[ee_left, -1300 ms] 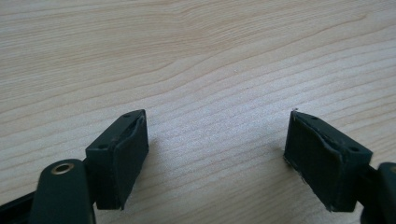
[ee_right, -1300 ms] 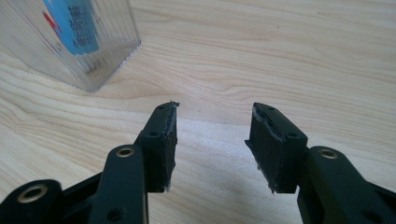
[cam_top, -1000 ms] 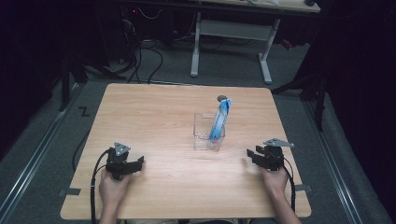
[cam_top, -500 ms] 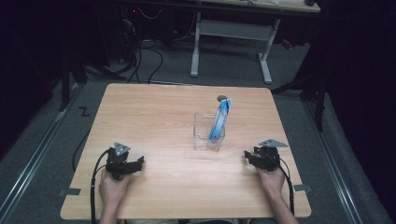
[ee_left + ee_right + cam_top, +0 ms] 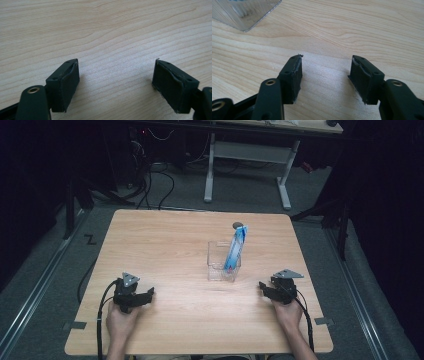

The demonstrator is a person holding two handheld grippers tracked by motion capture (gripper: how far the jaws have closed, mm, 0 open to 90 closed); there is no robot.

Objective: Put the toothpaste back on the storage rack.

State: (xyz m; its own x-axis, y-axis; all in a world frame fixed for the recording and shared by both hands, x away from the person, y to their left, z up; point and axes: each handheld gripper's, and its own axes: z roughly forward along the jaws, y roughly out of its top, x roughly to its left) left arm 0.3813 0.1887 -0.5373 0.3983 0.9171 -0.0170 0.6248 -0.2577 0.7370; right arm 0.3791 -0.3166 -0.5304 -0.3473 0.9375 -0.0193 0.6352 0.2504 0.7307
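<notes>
A clear plastic box (image 5: pixel 223 262) stands in the middle of the wooden table (image 5: pixel 165 245), and a blue and white tube (image 5: pixel 235 249) leans upright inside it. My left gripper (image 5: pixel 151 294) rests near the front left and points right. Its jaws are open over bare wood (image 5: pixel 116 65). My right gripper (image 5: pixel 261 288) rests near the front right and points left, just right of the box. Its jaws (image 5: pixel 326 60) have just been opening and stand open with nothing between them. A corner of the clear box (image 5: pixel 247 12) shows at the top left of the right gripper view.
A small dark round object (image 5: pixel 238 225) lies on the table behind the box. Beyond the far edge stand a white desk frame (image 5: pixel 250 155) and cables on the grey floor. A cable trails from each gripper toward the near edge.
The right gripper has shifted slightly to the left and its jaws have spread. The left gripper, the box and the tube have not moved.
</notes>
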